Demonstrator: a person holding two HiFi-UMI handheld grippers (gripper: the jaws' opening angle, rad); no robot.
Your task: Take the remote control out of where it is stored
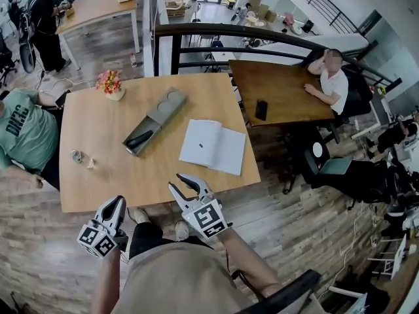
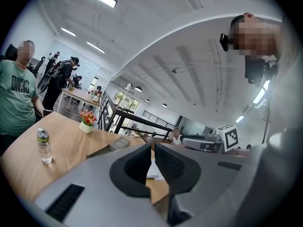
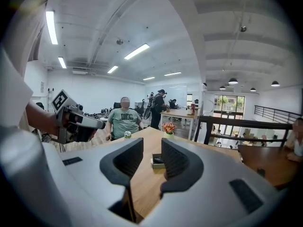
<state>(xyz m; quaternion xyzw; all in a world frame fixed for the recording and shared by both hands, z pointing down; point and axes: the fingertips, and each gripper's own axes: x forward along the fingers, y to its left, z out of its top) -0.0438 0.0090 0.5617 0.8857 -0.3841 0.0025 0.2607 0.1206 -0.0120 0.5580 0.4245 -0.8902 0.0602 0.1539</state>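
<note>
My left gripper (image 2: pixel 152 149) has its jaws drawn in to a thin slit with nothing in it; through the slit I see only a sliver of the white booklet (image 2: pixel 155 171). My right gripper (image 3: pixel 152 142) is moderately wide and also empty, and both hang at the near edge of the wooden table (image 1: pixel 98 188), clear of everything on it. Far out between the right jaws sits the open near end of the grey case (image 3: pixel 155 163), and the dark remote control (image 3: pixel 158 160) lies inside it, still stored. From the head view only the remote's black near part shows; I cannot tell how far it runs inside the case. The left gripper's body cuts off the case's near end.
</note>
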